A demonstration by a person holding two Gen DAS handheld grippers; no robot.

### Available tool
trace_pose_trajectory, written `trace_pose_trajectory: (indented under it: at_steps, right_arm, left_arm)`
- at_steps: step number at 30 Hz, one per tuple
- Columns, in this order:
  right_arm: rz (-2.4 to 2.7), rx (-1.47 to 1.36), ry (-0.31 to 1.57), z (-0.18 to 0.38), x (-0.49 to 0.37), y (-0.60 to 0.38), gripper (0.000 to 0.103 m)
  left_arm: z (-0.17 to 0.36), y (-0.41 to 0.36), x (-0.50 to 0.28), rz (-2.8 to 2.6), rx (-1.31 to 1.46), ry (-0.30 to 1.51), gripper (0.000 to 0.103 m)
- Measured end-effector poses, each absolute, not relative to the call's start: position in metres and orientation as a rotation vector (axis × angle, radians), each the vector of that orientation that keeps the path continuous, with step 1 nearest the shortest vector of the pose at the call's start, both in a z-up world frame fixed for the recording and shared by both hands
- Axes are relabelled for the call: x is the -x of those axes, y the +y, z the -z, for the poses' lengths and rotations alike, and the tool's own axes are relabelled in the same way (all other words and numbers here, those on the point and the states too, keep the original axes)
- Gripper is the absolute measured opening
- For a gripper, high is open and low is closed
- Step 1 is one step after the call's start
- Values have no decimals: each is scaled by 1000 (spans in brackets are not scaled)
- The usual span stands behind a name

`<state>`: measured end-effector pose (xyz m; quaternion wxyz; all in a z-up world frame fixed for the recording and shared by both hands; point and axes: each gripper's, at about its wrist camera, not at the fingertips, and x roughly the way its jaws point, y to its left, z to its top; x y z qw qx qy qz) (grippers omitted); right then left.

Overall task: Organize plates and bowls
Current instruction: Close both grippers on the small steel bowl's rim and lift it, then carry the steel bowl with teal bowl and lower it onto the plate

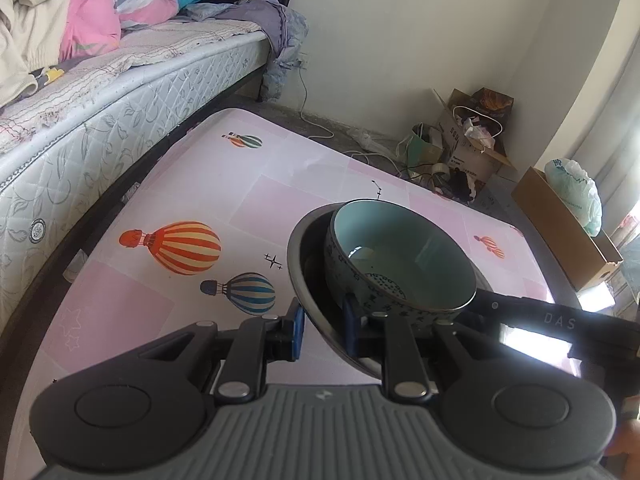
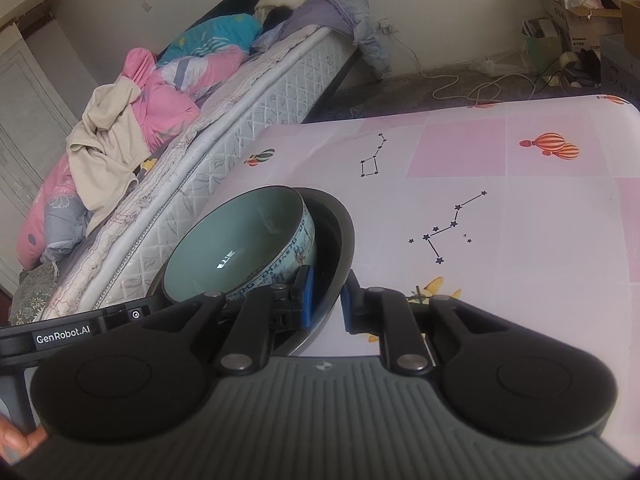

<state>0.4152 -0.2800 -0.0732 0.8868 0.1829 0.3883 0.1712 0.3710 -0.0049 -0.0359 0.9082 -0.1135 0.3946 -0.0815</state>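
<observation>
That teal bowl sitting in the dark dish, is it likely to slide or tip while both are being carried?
Probably it could slide: the teal bowl sits loose and off-centre in the dark dish, and looks glossy. It looks ceramic, so likely stiff, fairly heavy and breakable. The left gripper and right gripper pinch only the dish's rim, so tilting may shift the bowl.

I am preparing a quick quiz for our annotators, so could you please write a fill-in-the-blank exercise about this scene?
1. The teal-glazed ceramic bowl sits inside a dark ____ bowl.
2. The left gripper and the right gripper each clamp the dark bowl's ____.
3. The pink tablecloth is printed with hot-air ____.
4. Beside the table stands a ____ piled with bedding.

Missing words: metal; rim; balloons; bed
</observation>
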Motion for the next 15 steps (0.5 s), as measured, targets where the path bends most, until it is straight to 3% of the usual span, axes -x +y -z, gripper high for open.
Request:
trace_pose_trajectory:
  at_steps: [15]
  right_arm:
    - [-351, -408, 756, 22, -364, -291, 14]
  left_arm:
    - [-7, -8, -322, 222, 254, 756, 20]
